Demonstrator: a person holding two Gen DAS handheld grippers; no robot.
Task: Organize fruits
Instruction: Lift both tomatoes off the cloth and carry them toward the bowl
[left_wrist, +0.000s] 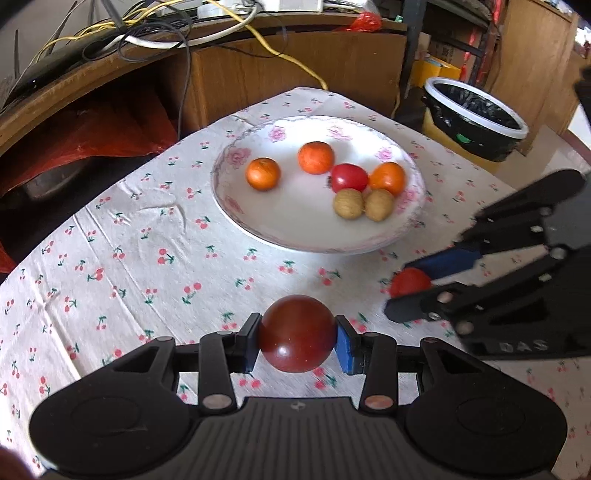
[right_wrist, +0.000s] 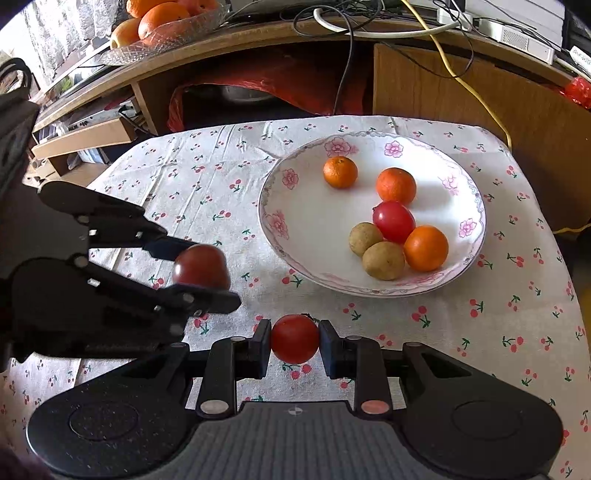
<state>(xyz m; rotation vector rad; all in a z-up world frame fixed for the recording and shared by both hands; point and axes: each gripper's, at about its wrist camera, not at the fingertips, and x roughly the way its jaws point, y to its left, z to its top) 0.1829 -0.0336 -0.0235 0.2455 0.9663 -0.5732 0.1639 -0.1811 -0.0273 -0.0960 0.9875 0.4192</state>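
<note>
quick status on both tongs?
Left tongs: closed on the dark red tomato.
Right tongs: closed on the smaller red tomato.

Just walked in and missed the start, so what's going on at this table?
A person is sorting fruit with two handheld claws. The left claw is shut on a dark red tomato, and the right claw is shut on a smaller red tomato. Both are held over the cherry-print tablecloth, short of the flowered plate. The plate already holds three oranges, one red tomato and two brownish fruits.
</note>
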